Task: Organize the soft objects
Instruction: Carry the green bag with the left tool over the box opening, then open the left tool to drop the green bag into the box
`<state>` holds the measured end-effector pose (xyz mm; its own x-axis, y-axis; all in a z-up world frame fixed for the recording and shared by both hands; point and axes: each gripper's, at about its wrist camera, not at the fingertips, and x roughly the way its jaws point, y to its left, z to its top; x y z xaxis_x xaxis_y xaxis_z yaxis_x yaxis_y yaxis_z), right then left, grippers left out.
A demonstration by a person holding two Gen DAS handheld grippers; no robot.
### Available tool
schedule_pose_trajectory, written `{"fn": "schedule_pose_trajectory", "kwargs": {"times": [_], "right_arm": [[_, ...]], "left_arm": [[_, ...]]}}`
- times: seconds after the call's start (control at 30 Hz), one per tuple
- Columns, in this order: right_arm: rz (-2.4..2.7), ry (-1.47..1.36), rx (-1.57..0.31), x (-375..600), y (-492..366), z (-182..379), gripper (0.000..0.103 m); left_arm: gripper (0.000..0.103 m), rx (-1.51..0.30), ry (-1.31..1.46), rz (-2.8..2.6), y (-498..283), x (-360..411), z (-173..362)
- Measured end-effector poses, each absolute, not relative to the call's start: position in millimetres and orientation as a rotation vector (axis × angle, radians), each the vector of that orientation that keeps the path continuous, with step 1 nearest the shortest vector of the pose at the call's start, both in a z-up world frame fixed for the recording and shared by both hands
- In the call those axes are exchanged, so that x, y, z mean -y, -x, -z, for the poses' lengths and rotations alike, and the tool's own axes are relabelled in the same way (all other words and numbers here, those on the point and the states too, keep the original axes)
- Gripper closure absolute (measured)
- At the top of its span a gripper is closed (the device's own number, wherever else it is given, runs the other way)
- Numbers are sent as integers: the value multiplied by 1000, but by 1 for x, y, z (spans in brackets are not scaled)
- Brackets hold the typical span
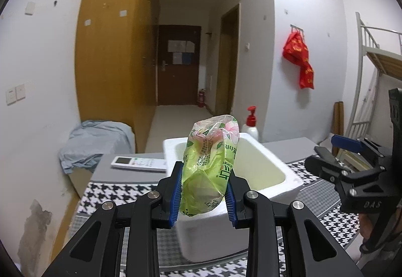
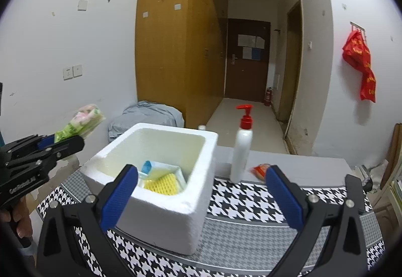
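Gripping green floral tissue pack (image 1: 211,164) in your left gripper (image 1: 204,195): blue pads (image 1: 176,198) press both sides, pack upright, raised above near rim of white foam box (image 1: 289,171). Your right gripper (image 2: 201,198) empty, jaws spread wide, nothing between them, poised at near right of box. Inside box: yellow mesh sponge (image 2: 163,184) and blue-cornered packet (image 2: 148,167). Box sits on houndstooth cloth (image 2: 248,199). Pump bottle (image 2: 242,149) stands right of box; small red packet (image 2: 261,170) lies just beside bottle.
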<state>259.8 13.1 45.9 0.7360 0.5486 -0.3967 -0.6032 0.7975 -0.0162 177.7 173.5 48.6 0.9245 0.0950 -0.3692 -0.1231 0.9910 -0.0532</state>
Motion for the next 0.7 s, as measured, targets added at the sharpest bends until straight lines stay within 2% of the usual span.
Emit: {"fn": "schedule_pose_trajectory", "kwargs": {"times": [0.7], "right_arm": [[-508, 97, -407, 47, -261, -34, 1]], "left_arm": [[71, -449, 53, -62, -235, -150, -43]]}}
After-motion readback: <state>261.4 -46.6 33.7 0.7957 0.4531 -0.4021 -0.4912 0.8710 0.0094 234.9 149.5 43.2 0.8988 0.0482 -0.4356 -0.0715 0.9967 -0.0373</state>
